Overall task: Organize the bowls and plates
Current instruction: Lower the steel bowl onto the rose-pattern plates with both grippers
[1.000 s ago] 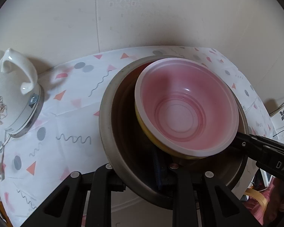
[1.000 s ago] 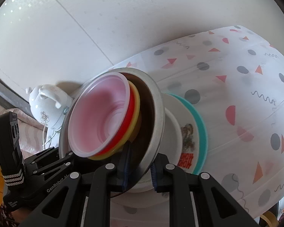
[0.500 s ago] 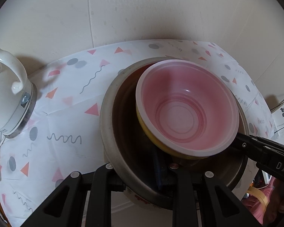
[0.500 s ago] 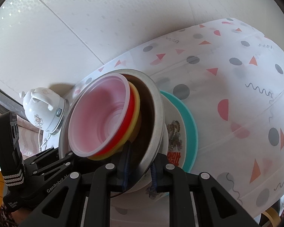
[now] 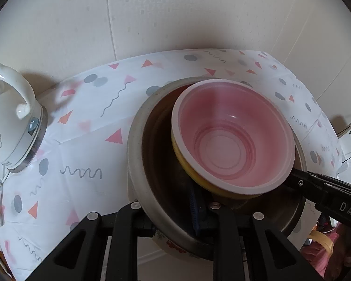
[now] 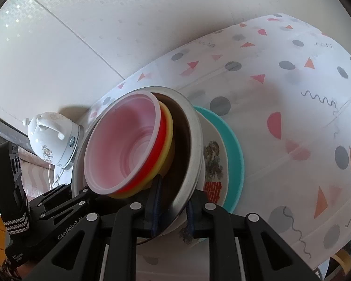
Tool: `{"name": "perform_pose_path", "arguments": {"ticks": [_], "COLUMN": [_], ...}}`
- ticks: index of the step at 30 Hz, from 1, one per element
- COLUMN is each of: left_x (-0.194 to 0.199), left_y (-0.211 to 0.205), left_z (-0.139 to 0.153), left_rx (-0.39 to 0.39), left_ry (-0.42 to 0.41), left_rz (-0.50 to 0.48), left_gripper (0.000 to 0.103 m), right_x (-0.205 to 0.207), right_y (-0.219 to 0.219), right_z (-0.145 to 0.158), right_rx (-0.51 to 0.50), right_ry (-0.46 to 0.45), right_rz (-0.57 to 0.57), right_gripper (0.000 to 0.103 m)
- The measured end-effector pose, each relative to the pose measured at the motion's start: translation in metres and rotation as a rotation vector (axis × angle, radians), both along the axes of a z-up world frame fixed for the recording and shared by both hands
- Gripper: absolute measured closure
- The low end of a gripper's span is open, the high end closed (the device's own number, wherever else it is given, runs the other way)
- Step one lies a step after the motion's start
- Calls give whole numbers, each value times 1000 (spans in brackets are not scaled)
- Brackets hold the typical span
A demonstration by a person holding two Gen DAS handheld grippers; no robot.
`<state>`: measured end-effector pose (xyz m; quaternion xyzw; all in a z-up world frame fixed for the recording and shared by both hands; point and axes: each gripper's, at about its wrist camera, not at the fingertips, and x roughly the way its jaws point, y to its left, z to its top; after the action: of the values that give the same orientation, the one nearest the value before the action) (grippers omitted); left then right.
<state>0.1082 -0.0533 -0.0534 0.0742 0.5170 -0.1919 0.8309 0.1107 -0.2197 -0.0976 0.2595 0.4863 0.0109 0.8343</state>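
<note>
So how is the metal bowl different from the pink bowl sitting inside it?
The metal bowl is wider, grey and opaque; the pink bowl is smaller and translucent. The metal bowl is clamped at its rim by both grippers; the pink bowl is gripped by neither and nests in red and yellow bowls. Both are round and tilted together.

Pink bowl (image 5: 231, 138), red bowl (image 6: 158, 149), yellow bowl (image 6: 167, 145); teal plate (image 6: 234, 145) — tablecloth (image 6: 292, 93) white, grey dots, coral triangles

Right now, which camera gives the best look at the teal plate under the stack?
The right wrist view: the teal plate shows as a wide curved rim beneath the printed plate. In the left wrist view the metal bowl hides it completely.
</note>
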Motion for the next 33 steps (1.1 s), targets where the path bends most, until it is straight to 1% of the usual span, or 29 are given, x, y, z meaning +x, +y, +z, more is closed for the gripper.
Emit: {"name": "perform_pose_path", "arguments": {"ticks": [6,9,17,24,26,33], "left_x": [-1,-2,-4,-6,-8,-16], "left_y": [-3,-4,-5,-2,1,13], "left_z": [-2,-5,-5,-2,0,8], "left_rx": [9,8,9,-12,-21,-43], "left_ry": [-6,7,-2,13,17,17], "left_rz": [-13,-12,-19,-14,-13,9], "left_gripper": [81,81,81,81,79,75], "right_x": [-2,-4,-8,-9,-8,-3], "right_y": [-3,-4,-6,-9,-10,-7], "right_z": [-4,-4,-4,-5,-6,-4], "right_rx": [5,-1,-1,-1,-6,-18], "right_ry": [13,13,18,21,26,10], "right_rz": [-12,-17,-27,-35,-38,-31], "right_gripper": [83,83,83,84,84,88]}}
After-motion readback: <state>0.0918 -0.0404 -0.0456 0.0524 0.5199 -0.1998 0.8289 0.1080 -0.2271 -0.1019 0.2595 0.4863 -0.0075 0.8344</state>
